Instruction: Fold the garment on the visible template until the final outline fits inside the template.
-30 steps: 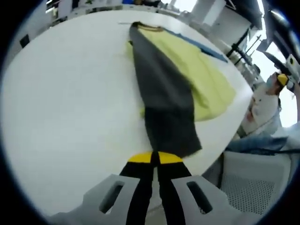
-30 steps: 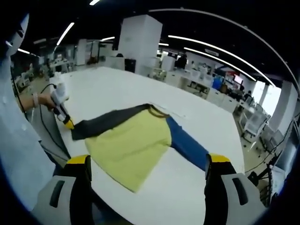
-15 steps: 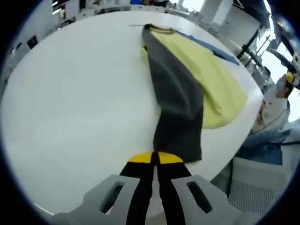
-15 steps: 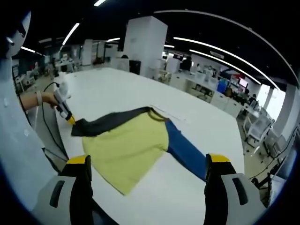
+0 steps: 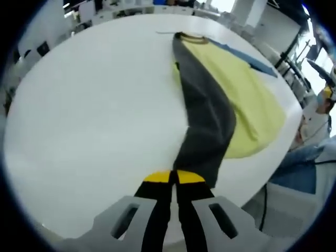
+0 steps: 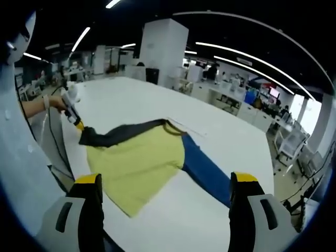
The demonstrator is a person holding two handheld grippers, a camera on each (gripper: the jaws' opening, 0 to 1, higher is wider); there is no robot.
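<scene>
Left gripper bottom centre of the left gripper view, jaws together, clamped on the dark grey sleeve of the garment. Garment lies on the white table, yellow body centre-right, blue sleeve running to lower right in the right gripper view. Right gripper jaws wide apart at frame bottom, holding nothing, above the table edge
</scene>
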